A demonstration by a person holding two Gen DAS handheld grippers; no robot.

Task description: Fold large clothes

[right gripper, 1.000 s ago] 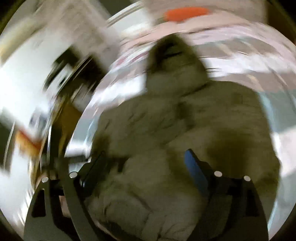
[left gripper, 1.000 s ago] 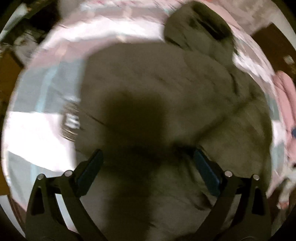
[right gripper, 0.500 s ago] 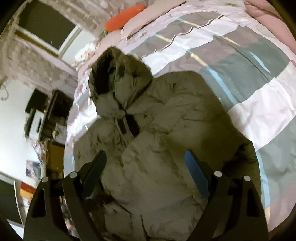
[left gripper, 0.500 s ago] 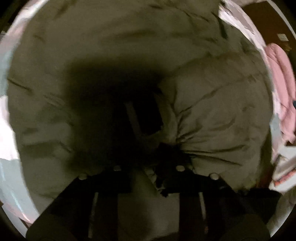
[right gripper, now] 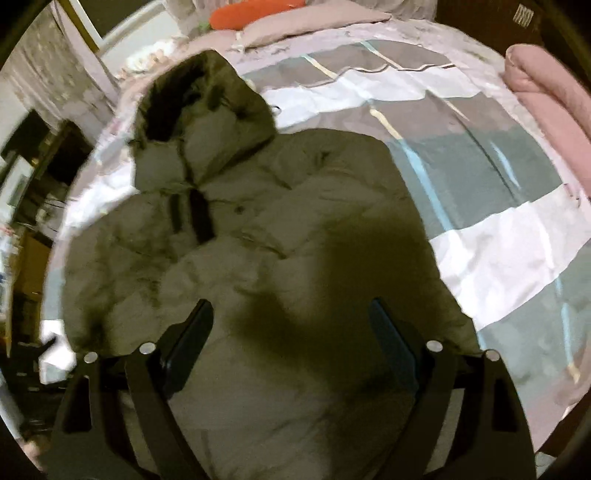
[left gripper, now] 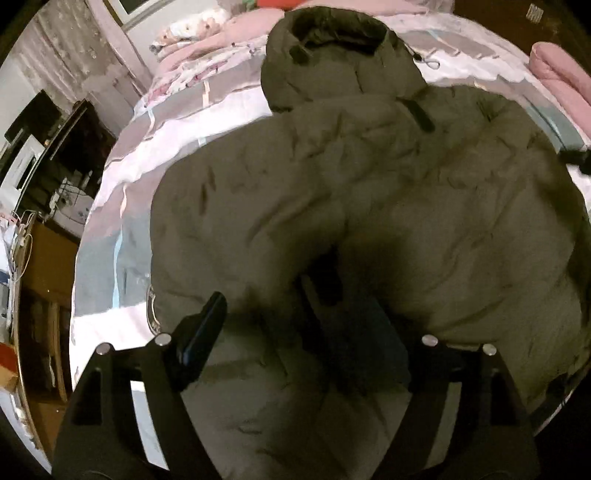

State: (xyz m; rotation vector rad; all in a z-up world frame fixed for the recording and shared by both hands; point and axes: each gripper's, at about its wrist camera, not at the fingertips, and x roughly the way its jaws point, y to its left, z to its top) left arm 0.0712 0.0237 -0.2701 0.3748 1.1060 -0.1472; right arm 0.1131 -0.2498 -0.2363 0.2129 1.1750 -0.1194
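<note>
Olive hooded puffer jacket [left gripper: 369,206], one, spread front-up on the striped bedspread [right gripper: 498,236], hood [right gripper: 199,107] toward the pillows, dark zipper placket [right gripper: 201,216] running down from the collar. Sleeve from the jacket's far side, relative to the left gripper, lies folded across the chest, its bulge filling the middle of the left wrist view. Left gripper [left gripper: 299,328], above the jacket's lower front; fingers spread wide, nothing between them but quilted fabric below, the right-hand finger lost in deep shadow. Right gripper [right gripper: 291,332], above the jacket's hem side nearest the bare bedspread; fingers [right gripper: 192,339] likewise well apart and holding nothing, their shadow cast on the padding. Pink folded quilt [right gripper: 546,107], at the bed edge well apart from the jacket. Orange bolster [right gripper: 255,13] and a grey-pink pillow [right gripper: 314,20], beyond the hood. Dark wooden furniture [left gripper: 70,136], past the bed edge beside the hood.
</note>
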